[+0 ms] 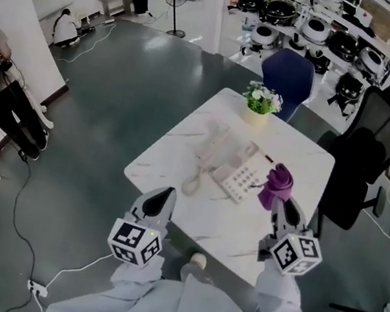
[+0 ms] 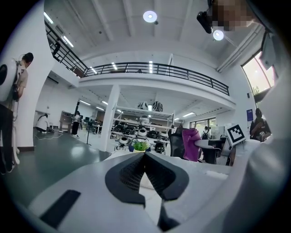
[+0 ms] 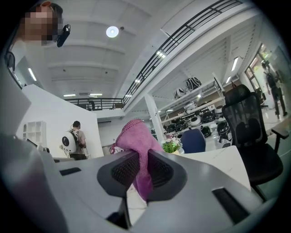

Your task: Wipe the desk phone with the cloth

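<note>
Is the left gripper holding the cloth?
No, the left gripper is shut on nothing; the purple cloth is clamped in the right gripper.

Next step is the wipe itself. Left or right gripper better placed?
Right. The right gripper is shut on the cloth, which is already at the right edge of the phone. The left gripper is shut on nothing, at the front edge of the table.

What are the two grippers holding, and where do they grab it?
The right gripper pinches the purple cloth by its lower part; its bunched top pokes out. The left gripper holds nothing.
</note>
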The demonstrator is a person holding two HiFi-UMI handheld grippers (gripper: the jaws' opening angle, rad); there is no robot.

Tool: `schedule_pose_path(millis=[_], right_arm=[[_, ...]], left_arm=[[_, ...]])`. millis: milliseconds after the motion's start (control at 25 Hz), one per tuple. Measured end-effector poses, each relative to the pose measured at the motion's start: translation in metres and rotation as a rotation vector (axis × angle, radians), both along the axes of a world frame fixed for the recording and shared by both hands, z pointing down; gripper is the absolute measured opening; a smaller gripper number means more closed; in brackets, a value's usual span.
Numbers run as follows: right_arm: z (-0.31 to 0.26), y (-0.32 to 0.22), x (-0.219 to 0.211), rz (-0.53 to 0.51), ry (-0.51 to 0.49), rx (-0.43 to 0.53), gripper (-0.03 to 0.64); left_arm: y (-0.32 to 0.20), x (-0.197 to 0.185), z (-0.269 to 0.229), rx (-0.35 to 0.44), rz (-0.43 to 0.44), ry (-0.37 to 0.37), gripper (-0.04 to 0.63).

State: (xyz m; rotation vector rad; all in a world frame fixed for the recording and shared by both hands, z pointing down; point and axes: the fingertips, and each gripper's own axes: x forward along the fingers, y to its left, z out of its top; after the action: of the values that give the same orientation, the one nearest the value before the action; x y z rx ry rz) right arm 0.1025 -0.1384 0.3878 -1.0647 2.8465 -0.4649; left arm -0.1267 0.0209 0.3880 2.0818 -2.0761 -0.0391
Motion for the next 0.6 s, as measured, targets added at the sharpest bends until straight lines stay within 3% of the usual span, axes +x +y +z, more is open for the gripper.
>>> schedule_pose_path(millis=[600], right_arm=[[0.030, -0.089, -0.003, 0.126, 0.063, -0.042, 0.035]], left_arm=[[-0.112, -0.019, 0.020, -0.041, 0.112, 0.009, -0.002]])
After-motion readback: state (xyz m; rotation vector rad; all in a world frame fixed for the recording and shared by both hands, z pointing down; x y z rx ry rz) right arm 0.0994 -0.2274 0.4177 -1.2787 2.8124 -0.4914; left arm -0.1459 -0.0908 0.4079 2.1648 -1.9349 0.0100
